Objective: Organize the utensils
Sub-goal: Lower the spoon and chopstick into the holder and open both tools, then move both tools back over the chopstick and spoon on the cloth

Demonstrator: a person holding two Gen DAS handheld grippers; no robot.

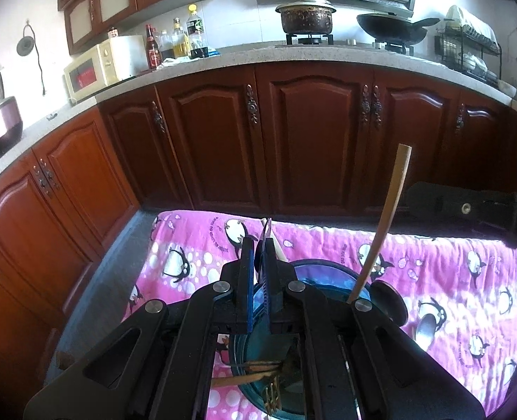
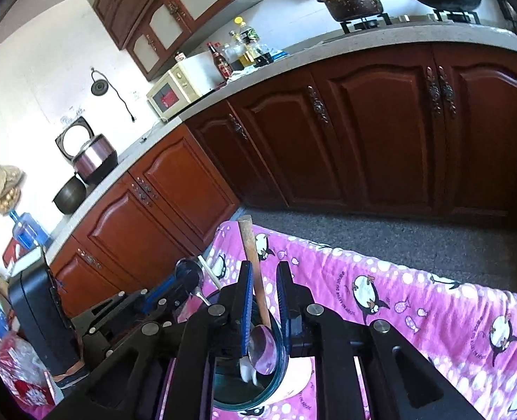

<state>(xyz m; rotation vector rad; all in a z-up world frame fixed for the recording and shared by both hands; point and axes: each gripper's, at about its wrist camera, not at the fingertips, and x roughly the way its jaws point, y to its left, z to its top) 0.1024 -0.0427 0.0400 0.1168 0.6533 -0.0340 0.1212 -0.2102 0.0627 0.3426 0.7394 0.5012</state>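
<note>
Left wrist view: the left gripper (image 1: 258, 255) is pinching a metal spoon (image 1: 267, 232) over the bowl (image 1: 332, 273). The right gripper (image 2: 262, 281), jaws apart, is straddling the wooden-handled ladle (image 2: 255, 273) leaning there; lower each gently, avoiding collisions.

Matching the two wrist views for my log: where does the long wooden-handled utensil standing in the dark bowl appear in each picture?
Left wrist: the long wooden-handled utensil rises right of centre, leaning out of the dark round bowl.
Right wrist: it stands at centre, between the right gripper jaws.
Shared landmark: the cream microwave on the counter.
</note>
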